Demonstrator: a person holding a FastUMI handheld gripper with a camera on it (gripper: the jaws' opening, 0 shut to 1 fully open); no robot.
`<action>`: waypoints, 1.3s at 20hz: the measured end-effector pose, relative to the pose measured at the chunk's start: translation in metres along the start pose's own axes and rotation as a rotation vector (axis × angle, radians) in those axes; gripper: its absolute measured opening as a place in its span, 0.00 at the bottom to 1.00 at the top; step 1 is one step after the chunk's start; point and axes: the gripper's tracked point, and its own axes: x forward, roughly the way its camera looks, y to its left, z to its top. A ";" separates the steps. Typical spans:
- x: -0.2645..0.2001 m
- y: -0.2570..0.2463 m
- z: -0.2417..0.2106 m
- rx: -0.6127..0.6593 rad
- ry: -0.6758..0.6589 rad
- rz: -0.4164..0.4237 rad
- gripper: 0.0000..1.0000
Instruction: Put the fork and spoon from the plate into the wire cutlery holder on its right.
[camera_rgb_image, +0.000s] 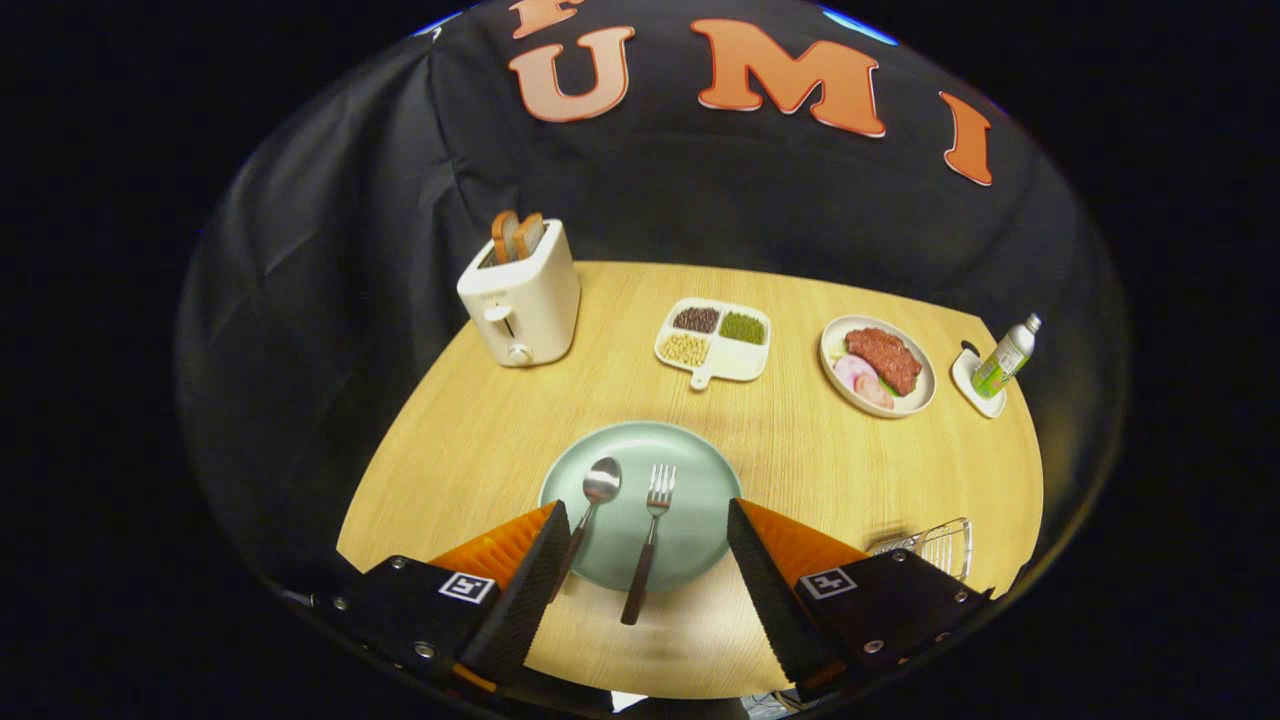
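A round wooden table (560, 440) stands before the black cloth wall of the booth. Low in the centre of the frame lies a pale green plate (690, 470), with the spoon (598, 492) on its left half and the fork (650, 535) beside it, both handles reaching off the near rim. The gripper (648, 520) hangs above with its fingers spread wide, holding nothing. At lower right the wire cutlery holder (940, 545) peeks past the right finger. Farther back stand a toaster (520, 295) with bread at upper left, a divided dish (714, 340), a plate of meat (878, 365) and a bottle (1005, 357).
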 end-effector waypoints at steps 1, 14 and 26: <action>0.007 0.000 -0.007 -0.014 0.030 -0.005 0.95; 0.091 -0.001 -0.067 -0.034 0.391 -0.012 0.73; 0.117 -0.005 -0.094 0.016 0.512 -0.057 0.11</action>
